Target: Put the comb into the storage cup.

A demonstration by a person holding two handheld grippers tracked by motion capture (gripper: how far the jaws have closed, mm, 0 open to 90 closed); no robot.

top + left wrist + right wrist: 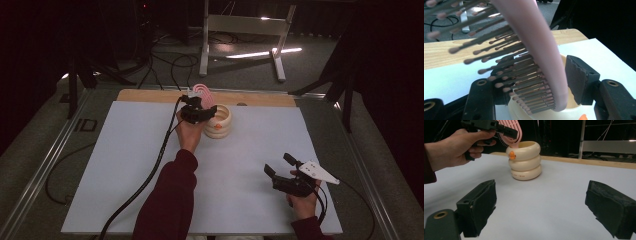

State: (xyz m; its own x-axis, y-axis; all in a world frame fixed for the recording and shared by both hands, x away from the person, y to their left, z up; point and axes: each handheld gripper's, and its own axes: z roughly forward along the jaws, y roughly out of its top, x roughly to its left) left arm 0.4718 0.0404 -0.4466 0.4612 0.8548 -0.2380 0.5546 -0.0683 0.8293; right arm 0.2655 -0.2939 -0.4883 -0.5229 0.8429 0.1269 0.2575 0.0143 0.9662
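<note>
A pink hairbrush [202,90] stands head-up with its lower end inside a cream ringed cup [220,123] at the back middle of the white board. My left gripper [201,106] is at the brush, jaws on either side of it. In the left gripper view the brush [541,50] leans between the pads, bristles toward the left pad, with a thin gap at the right pad [577,80]; the left gripper [539,75] is open. The cup [525,160] bears a small orange mark. My right gripper [276,164] rests near the front right, open, nothing between its jaws.
The white board [140,170] covers the table, with a wooden strip [150,95] along its back edge. A cable [150,175] trails from the left gripper across the board to the front. A metal stand [240,25] and cables lie on the floor beyond.
</note>
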